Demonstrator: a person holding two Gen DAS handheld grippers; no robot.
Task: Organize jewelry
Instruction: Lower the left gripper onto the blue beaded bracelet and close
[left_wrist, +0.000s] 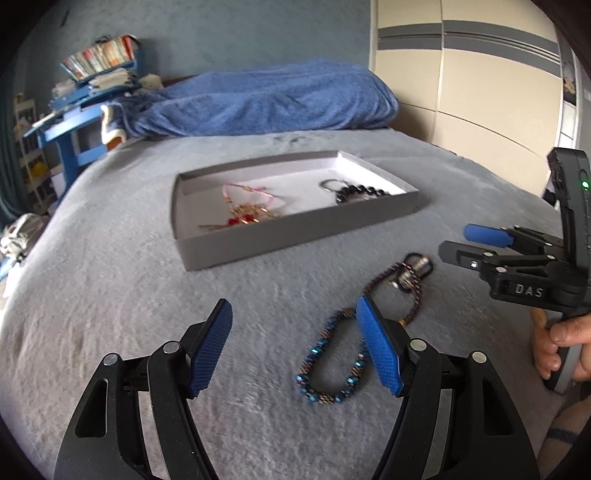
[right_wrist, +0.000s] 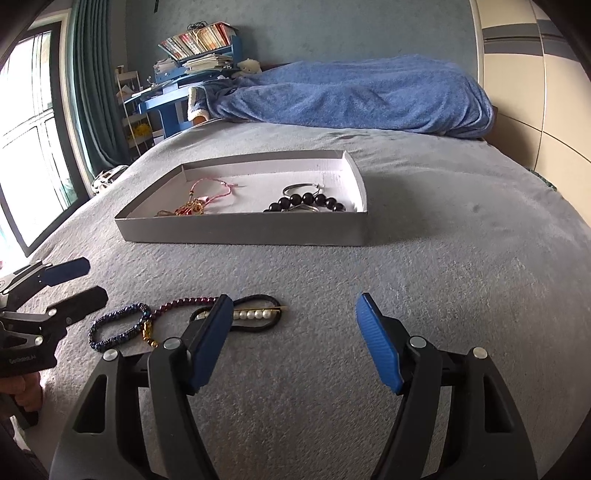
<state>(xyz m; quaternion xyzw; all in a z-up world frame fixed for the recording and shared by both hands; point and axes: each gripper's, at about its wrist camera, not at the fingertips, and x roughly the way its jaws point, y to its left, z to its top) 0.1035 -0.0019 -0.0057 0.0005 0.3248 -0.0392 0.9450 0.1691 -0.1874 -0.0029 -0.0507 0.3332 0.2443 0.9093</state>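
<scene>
Pearl hairpin (right_wrist: 255, 314) lengthwise, parallel to tray (right_wrist: 240, 232)

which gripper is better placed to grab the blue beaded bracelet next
Left. The blue beaded bracelet lies just beside the open left gripper; the right gripper sits further off.

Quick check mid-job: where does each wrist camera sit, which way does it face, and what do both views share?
Left wrist: on the left tool, jaws open, facing across the grey bed cover toward the shallow grey cardboard tray; blue beaded bracelet ahead; right tool and a hand at right.
Right wrist: on the right tool, jaws open, facing the tray; left tool at left.
Shared: tray, bracelet, folded blue blanket.
</scene>
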